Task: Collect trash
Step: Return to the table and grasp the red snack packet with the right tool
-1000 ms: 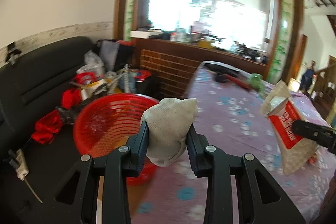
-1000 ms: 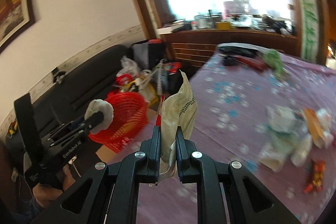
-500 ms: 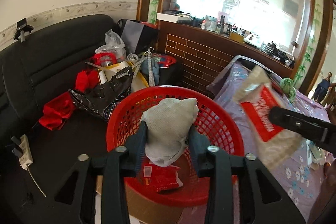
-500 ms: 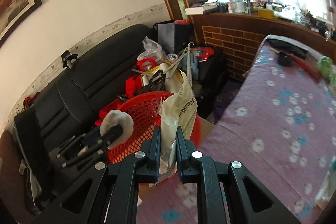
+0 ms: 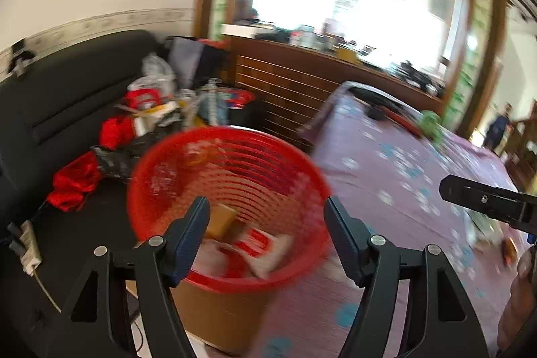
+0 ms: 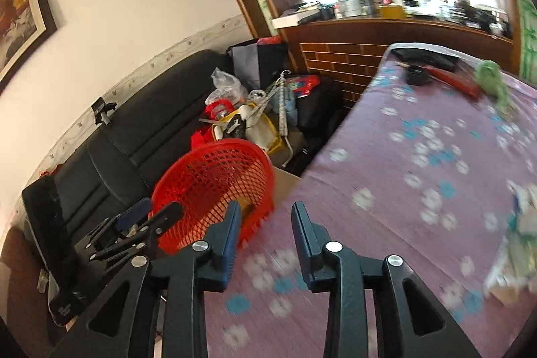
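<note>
Both grippers empty beside the red basket

Left gripper [image 5: 265, 223] hangs over the red basket [image 5: 188, 153], jaws apart; trash [image 5: 258, 245] lies inside; right gripper [image 6: 265, 232] over the worktop [image 6: 402, 156], jaws apart.

The right tool [image 6: 265, 235] hung with its jaws apart and nothing between them, above the edge of a counter [image 6: 419, 163] draped in a purple flowered cloth. Just left of it a red mesh basket [image 6: 211, 187] sat tilted on a cardboard box [image 6: 285, 183]. The left tool [image 6: 147, 217], also parted, hovered at the basket's near rim. Behind stood a black sofa [image 6: 134, 140] piled with clutter [image 6: 255, 119]. Pale wrappers [image 6: 517, 244] lay blurred at the counter's right edge.
</note>
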`<state>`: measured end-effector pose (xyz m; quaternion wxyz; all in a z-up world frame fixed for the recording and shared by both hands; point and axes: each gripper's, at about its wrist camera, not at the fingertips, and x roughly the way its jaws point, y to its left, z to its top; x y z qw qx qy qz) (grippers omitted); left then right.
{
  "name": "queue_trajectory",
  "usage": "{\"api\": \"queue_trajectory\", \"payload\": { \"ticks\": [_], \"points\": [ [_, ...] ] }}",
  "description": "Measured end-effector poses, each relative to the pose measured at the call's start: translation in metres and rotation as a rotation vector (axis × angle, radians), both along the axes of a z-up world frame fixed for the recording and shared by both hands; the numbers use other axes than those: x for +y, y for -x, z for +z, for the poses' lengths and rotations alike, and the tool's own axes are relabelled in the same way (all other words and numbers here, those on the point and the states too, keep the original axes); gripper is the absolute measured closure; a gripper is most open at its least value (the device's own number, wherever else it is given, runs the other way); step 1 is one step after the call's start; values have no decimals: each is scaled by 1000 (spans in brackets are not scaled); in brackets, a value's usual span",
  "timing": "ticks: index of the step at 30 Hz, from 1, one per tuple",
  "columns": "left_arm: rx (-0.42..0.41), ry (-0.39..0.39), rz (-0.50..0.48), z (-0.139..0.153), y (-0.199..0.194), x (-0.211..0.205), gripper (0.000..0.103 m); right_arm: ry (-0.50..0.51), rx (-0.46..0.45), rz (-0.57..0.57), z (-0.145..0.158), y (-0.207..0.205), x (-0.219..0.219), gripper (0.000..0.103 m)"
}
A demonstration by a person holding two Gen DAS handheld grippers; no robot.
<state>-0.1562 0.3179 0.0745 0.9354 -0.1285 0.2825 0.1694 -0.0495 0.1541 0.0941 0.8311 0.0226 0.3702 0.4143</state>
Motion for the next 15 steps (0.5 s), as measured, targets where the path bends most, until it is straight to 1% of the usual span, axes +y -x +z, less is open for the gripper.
{"api": "queue_trajectory", "payload": {
  "ticks": [2,5,9,10,12,14,15],
  "points": [
    [7,-2,-51,-2,-4,-24,34,1,-6,-32,-3,8,-28,66],
    [38,-23,-152,-7,-16,-69,34,1,-13,-73,-6,16,-67,64],
    [67,-47,-259,-12,-28,-121,33,3,-6,-169,-15,22,-129,64],
    [70,-51,-275,-13,-28,-129,33,7,-7,-200,-17,23,-145,64],
    [82,-62,-329,-14,-34,-155,30,17,-5,-261,-21,22,-178,60],
    [91,-68,-373,-15,-37,-174,28,31,-2,-347,-23,18,-216,55],
    [96,-69,-391,-15,-39,-182,27,40,-2,-385,-24,14,-231,54]
  ]
}}
